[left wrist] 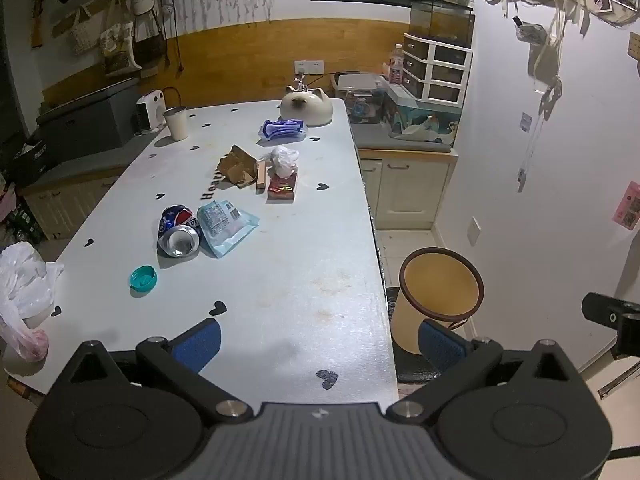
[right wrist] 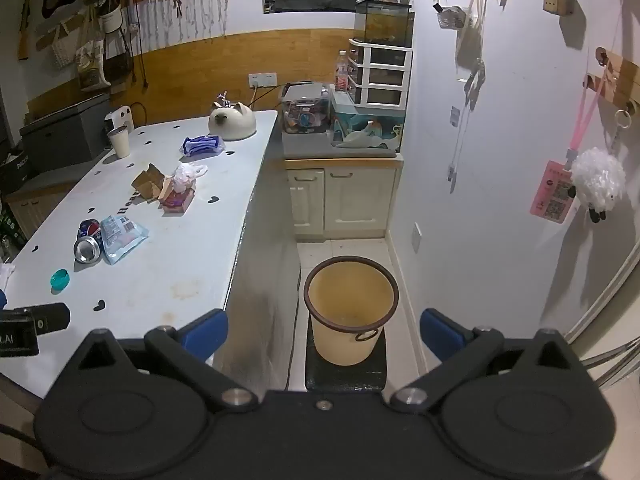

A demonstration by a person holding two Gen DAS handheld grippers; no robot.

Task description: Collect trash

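Both claws short of can

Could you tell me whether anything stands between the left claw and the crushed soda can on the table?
Nothing visible does: the left claw is open over bare table, and the crushed can lies ahead, with the teal cap off to the side.

- One crushed Pepsi can
- One light-blue snack wrapper
- One teal bottle cap
- One piece of torn brown cardboard
- One red tissue box
- One blue wipes pack
- One white cup
- One cat-shaped ceramic dish
- One yellow trash bin
- One white plastic bag
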